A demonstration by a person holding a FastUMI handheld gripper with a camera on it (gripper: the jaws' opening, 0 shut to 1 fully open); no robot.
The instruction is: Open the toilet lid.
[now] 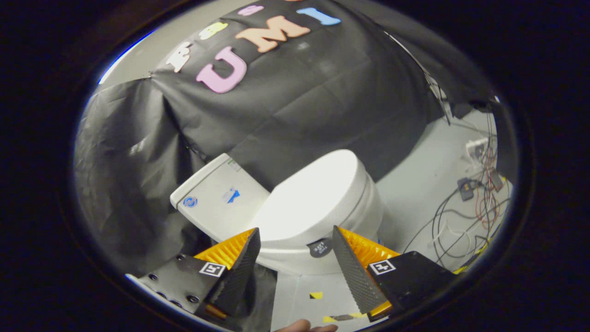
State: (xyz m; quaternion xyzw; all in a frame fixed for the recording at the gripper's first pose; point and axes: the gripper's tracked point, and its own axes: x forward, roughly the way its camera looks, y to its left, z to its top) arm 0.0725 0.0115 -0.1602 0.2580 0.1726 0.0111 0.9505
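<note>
Claw [295, 258] released, fingers spread, apart from the closed toilet lid [313, 203] (front edge just ahead, between them); tank [216, 196] beyond.

Our gripper [295, 249] ends in two wedge-shaped fingers [355, 272] with finely knurled inner faces and ribbed backs. Each finger sits on a flat dark plate carrying a small square black-and-white marker; the plate at eight o'clock shows several round screw heads. The jaws stand apart, gripping nothing.
</note>
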